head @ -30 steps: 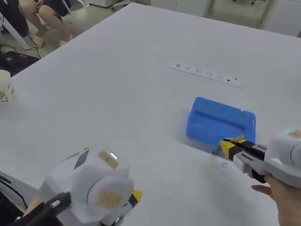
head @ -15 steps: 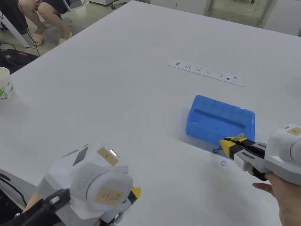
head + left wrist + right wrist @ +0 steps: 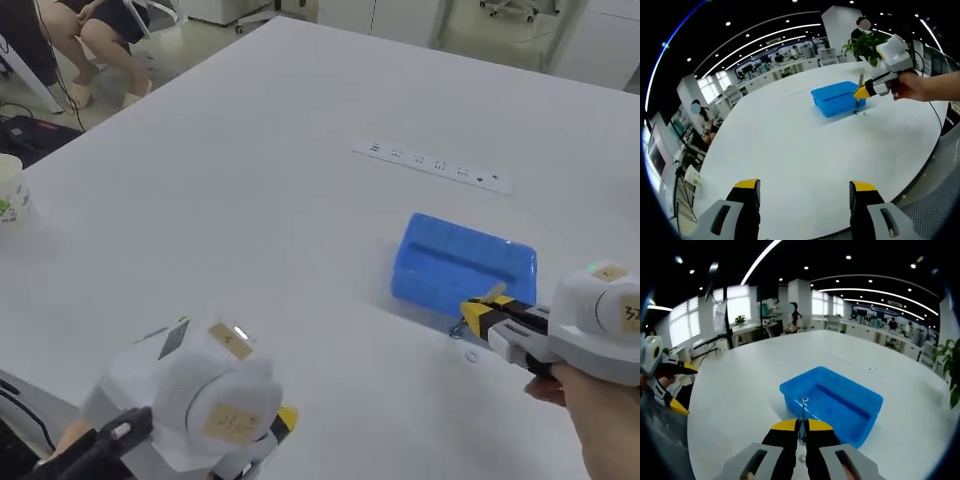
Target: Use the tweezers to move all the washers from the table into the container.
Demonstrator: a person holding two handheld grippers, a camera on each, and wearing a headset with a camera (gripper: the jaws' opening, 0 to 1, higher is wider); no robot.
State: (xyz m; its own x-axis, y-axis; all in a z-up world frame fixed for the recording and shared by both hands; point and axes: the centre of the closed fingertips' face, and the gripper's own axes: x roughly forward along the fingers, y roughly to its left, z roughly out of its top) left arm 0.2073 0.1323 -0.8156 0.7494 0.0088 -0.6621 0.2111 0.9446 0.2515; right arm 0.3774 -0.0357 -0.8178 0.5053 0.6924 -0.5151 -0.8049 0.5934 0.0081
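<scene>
As the head view looks down, the white table (image 3: pixel 250 200) has a blue container (image 3: pixel 465 265) well in from the near edge, over to the right. A power strip (image 3: pixel 432 166) lies between it and the far edge. A cup (image 3: pixel 10 190) stands at the left edge. The right gripper (image 3: pixel 472 316) comes in from the right, just by the container's near side. Its jaws are pressed together on the tweezers (image 3: pixel 459 328), which point down at the table. One washer (image 3: pixel 472 355) lies on the table just beside the tip, outside the container. The left gripper (image 3: pixel 283 420) is low by the near edge, well apart from the container.

From the left gripper view, its two jaws stand wide apart with nothing between them. Far across the table, a hand (image 3: pixel 907 86) holds the right gripper next to the container.

From the right gripper view, the jaws are tight on the tweezers, which stick out toward the container's near wall. A small ring (image 3: pixel 804 400) shows at their tip. I cannot tell if the tweezers grip it. The left gripper is at the table's left edge.
</scene>
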